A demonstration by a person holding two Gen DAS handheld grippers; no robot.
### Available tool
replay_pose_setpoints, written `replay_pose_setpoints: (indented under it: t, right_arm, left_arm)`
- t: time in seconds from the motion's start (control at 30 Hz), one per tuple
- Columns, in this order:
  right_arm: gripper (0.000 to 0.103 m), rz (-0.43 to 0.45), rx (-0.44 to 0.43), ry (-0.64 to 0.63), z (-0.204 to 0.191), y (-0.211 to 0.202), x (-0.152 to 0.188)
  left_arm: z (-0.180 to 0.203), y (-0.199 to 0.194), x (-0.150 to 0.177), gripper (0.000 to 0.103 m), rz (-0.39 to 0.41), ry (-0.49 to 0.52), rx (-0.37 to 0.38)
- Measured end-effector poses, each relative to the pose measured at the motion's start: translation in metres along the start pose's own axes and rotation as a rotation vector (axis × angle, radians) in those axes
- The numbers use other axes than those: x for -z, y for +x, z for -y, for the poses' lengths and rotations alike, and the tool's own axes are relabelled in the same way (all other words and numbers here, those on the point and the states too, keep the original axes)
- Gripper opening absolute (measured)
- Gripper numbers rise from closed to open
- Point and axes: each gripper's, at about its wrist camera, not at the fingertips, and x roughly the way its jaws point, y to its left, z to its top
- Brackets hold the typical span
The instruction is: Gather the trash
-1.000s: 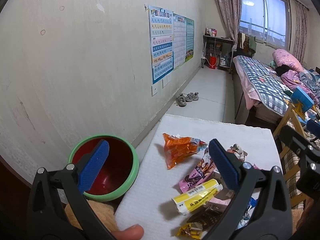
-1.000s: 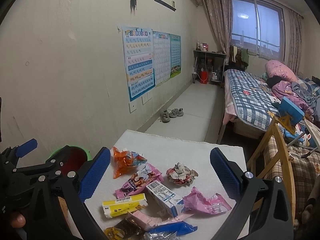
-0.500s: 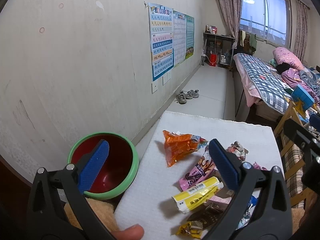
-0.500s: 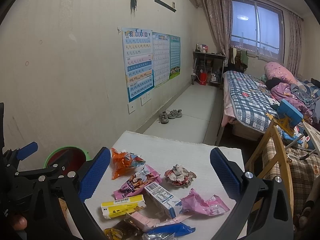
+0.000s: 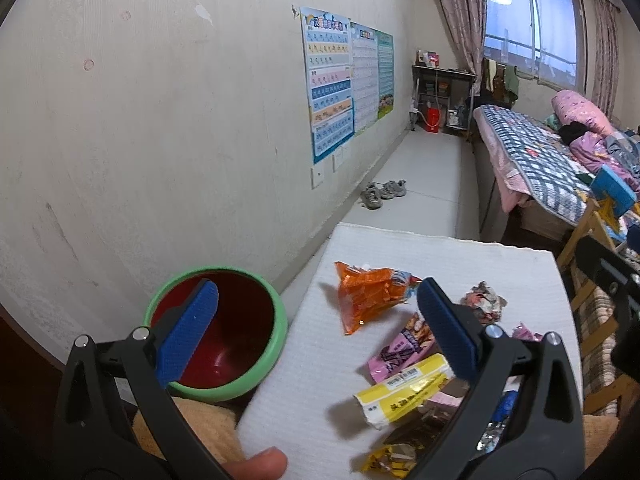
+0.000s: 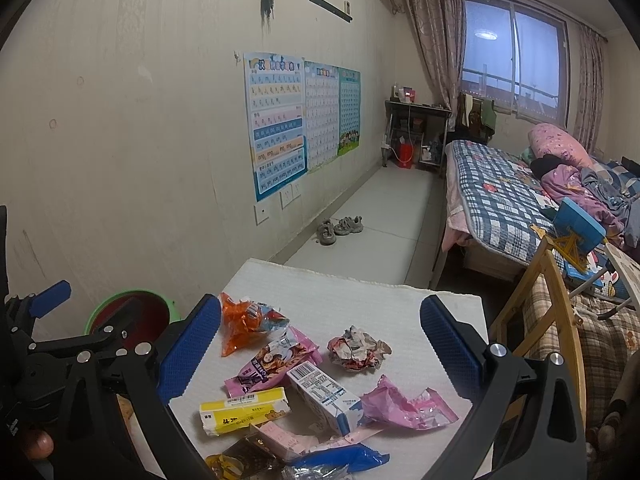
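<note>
Currently: left gripper [image 5: 316, 320] and right gripper [image 6: 320, 344] hovering, jaws spread wide, holding nothing. Crumpled snack wrappers [image 6: 358, 348] lying on white textured mat [image 6: 360, 296]; green-rimmed red plastic bin [image 5: 244, 336] standing beside mat's left edge.

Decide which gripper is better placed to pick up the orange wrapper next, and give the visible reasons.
Probably the left gripper: it is open, the orange wrapper lies just ahead between its fingers, and the green-rimmed bin sits beside it. The right gripper, also open, faces the crumpled wrapper.
</note>
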Motion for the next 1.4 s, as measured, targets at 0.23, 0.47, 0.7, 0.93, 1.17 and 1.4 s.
replay_pose_setpoints:
  t: [0.23, 0.47, 0.7, 0.93, 1.17, 1.4]
  right_arm:
    - [0.096, -0.014, -0.005, 0.003, 0.009, -0.002, 0.008]
    - [0.096, -0.12, 0.02, 0.016, 0.034, 0.014, 0.048]
    - [0.096, -0.288, -0.021, 0.052, 0.058, 0.031, 0.102]
    - [0.088, -0.462, -0.114, 0.198, 0.074, 0.048, 0.14]
    - [0.081, -0.551, -0.158, 0.286, 0.078, 0.067, 0.156]
    - [0.081, -0.598, -0.194, 0.392, 0.08, 0.094, 0.163]
  left_arm:
    - [-0.002, -0.001, 0.001, 0.098, 0.029, 0.005, -0.018]
    - [0.009, 0.018, 0.036, 0.098, -0.068, 0.165, 0.062]
    - [0.024, 0.032, 0.079, 0.097, -0.233, 0.211, 0.287]
    - [0.059, 0.046, 0.121, 0.087, -0.35, 0.337, 0.388]
    - [0.075, 0.065, 0.142, 0.086, -0.428, 0.347, 0.429]
    - [0.086, 0.075, 0.155, 0.081, -0.474, 0.371, 0.451]
